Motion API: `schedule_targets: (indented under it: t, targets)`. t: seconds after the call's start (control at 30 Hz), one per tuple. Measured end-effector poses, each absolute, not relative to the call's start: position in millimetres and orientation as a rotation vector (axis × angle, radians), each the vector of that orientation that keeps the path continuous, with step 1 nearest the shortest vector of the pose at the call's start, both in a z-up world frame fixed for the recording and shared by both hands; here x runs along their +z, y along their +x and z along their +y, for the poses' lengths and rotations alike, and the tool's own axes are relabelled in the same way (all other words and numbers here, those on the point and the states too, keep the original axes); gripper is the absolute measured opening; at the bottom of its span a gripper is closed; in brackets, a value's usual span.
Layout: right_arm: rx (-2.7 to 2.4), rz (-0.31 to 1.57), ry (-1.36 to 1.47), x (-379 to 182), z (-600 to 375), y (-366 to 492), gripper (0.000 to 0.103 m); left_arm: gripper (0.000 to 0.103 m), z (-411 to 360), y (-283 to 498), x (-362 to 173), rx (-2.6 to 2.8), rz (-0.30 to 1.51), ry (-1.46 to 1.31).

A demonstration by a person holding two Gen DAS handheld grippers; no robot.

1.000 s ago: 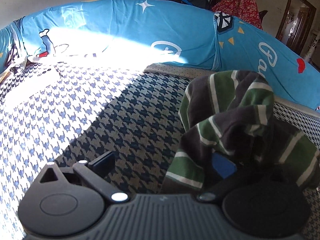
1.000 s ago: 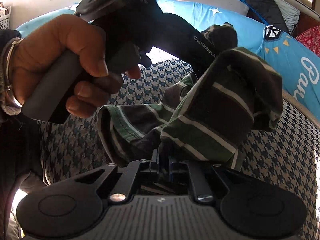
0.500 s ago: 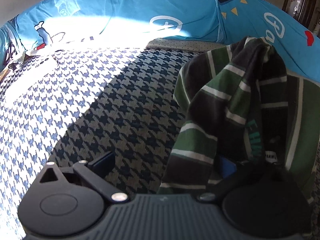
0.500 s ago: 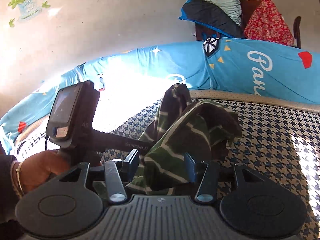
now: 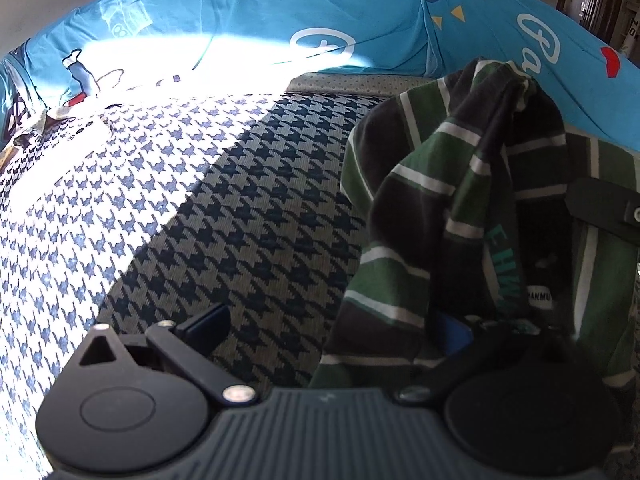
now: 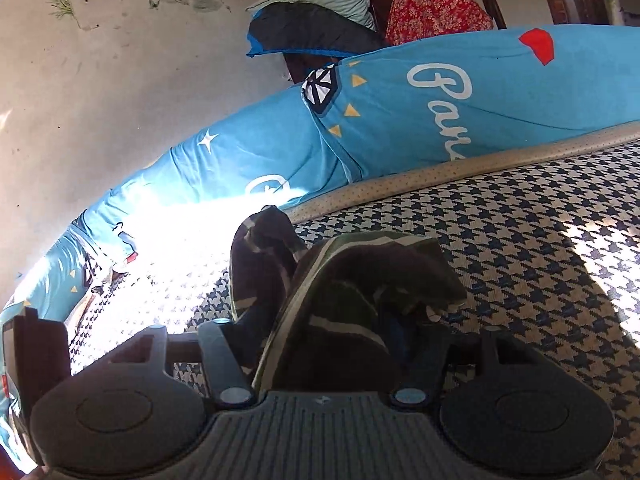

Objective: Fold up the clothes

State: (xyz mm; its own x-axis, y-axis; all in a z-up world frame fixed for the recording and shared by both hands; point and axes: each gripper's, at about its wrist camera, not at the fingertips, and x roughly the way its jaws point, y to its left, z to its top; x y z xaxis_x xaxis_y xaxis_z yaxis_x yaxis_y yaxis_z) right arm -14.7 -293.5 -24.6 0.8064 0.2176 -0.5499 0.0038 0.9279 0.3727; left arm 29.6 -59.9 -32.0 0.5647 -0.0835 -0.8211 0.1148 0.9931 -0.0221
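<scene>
in the left wrist view the left tongs point(image 5: 328, 330) stand wide apart: one blue-padded finger point(image 5: 208, 322) is bare over the houndstooth mattress point(image 5: 240, 208), the other is buried under the shirt point(image 5: 452, 200). the shirt, green and dark with thin white stripes, hangs bunched over that right-hand finger and rises in a peak above it. nothing is pinched between the two fingers. on the shirt near the tongs a small neck tag reads roughly "panmu", and teal letters run beside it, too creased to read. a dark part of the other tool point(image 5: 604, 212) crosses the cloth at the right edge.

in the right wrist view the right tongs point(image 6: 320, 344) have the shirt point(image 6: 352, 292) filling the gap between their fingers. the cloth hides the pads, so i cannot tell whether they are clamped on it. the shirt heaps up just ahead of them, over the mattress point(image 6: 520, 240).

farther off, a blue sheet point(image 6: 400, 128) lines the mattress edge, with white script starting "par". beyond it lie a red floral cloth point(image 6: 436, 8) and a pale wall point(image 6: 100, 100).
</scene>
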Motion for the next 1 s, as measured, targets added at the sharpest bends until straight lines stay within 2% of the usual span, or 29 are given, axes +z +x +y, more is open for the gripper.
schedule_targets:
  t: [0.03, 0.1, 0.23, 0.4, 0.57, 0.8, 0.87, 0.93, 1.0]
  targets:
    - [0.115, 0.627, 0.363, -26, -292, -13, 0.019, 0.103, -57, 29, -28, -0.112, 0.946, 0.022]
    - [0.122, 0.615, 0.346, -26, -288, -15, 0.014, 0.103, -50, 28, -19, -0.101, 0.902, -0.009]
    - [0.244, 0.59, 0.311, -20, -281, -27, 0.013, 0.103, -31, 27, 1, -0.046, 0.81, -0.08]
    - [0.454, 0.603, 0.099, -23, -248, -63, 0.013, 0.103, -12, 19, 25, 0.012, 0.67, -0.121]
    - [0.588, 0.663, -0.12, -41, -214, -98, 0.013, 0.103, -6, 14, 30, -0.044, 0.652, -0.161]
    - [0.614, 0.707, -0.173, -44, -214, -123, 0.021, 0.103, -19, 17, 4, 0.006, 0.777, -0.021]
    - [0.607, 0.698, -0.162, -41, -219, -131, 0.025, 0.103, -14, 20, -4, 0.04, 0.822, -0.024]
    - [0.587, 0.687, -0.143, -38, -224, -136, 0.036, 0.103, -8, 22, -12, 0.087, 0.869, -0.022]
    - [0.56, 0.677, -0.118, -36, -230, -135, 0.039, 0.103, -2, 24, -20, 0.114, 0.911, -0.028]
